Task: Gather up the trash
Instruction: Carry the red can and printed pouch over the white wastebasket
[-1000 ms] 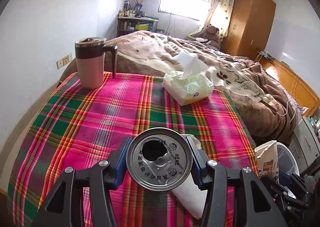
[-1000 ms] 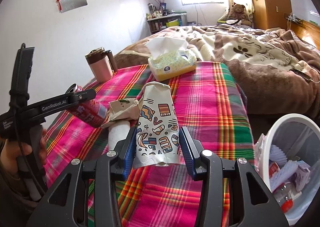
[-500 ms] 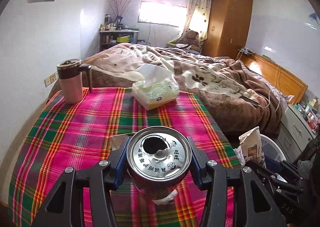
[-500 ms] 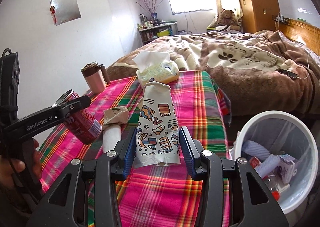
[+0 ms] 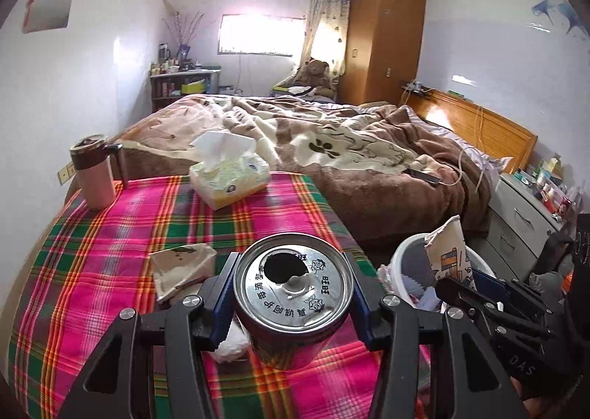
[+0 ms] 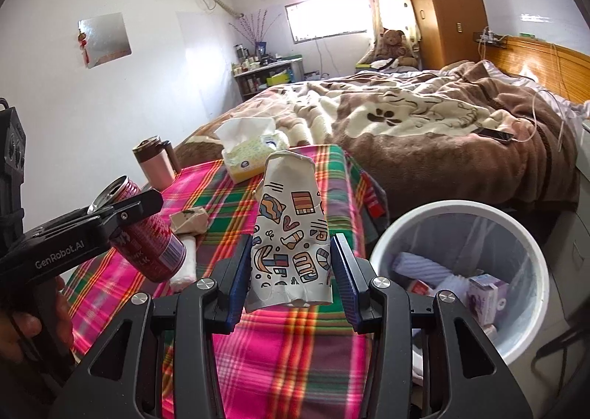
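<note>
My left gripper (image 5: 291, 293) is shut on an opened red drink can (image 5: 291, 290), held above the plaid table; the can also shows in the right wrist view (image 6: 147, 234). My right gripper (image 6: 291, 267) is shut on a crushed patterned paper cup (image 6: 289, 234), held over the table's right edge beside the white trash bin (image 6: 457, 207). The cup also shows above the bin in the left wrist view (image 5: 448, 253). A crumpled paper wrapper (image 5: 182, 266) and a white tissue wad (image 5: 230, 339) lie on the tablecloth.
A pink mug with a dark lid (image 5: 94, 172) stands at the table's far left. A tissue box (image 5: 228, 175) sits at the far edge. The bin holds several pieces of trash (image 6: 479, 290). A bed (image 5: 350, 153) lies beyond the table, a nightstand (image 5: 527, 212) at right.
Both grippers have risen and pulled back with their loads. The right gripper with the cup has moved right toward the bin, which now fills more of its view.
</note>
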The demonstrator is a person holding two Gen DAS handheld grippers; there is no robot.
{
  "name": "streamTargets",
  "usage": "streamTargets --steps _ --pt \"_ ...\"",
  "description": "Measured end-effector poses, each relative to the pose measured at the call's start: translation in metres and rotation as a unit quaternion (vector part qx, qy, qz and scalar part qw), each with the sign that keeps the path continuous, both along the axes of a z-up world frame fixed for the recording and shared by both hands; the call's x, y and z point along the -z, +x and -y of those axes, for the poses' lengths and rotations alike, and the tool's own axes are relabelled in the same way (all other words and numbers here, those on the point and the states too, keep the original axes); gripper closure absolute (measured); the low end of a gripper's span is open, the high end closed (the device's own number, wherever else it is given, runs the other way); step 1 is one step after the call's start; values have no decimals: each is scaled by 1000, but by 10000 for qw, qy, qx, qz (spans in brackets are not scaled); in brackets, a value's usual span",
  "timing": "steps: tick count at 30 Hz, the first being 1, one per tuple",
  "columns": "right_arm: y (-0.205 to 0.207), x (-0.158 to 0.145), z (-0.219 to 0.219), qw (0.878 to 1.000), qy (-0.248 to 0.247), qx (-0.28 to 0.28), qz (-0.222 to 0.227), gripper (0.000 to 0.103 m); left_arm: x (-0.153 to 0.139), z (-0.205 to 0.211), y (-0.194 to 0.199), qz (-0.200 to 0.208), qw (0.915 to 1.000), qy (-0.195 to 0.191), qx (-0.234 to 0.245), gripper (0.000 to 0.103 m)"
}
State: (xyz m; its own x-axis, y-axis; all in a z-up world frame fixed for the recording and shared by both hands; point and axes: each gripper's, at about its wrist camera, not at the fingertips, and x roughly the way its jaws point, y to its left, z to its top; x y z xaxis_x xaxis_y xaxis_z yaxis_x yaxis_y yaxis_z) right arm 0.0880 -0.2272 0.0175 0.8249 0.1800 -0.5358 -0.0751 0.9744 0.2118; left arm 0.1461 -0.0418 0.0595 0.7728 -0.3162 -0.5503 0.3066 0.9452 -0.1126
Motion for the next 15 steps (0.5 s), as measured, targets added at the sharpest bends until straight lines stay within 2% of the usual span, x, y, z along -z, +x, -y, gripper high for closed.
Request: streamTargets --steps 15 --pt "-21 -2 62 9970 3 776 42 59 -3 86 -20 46 9964 -48 842 50"
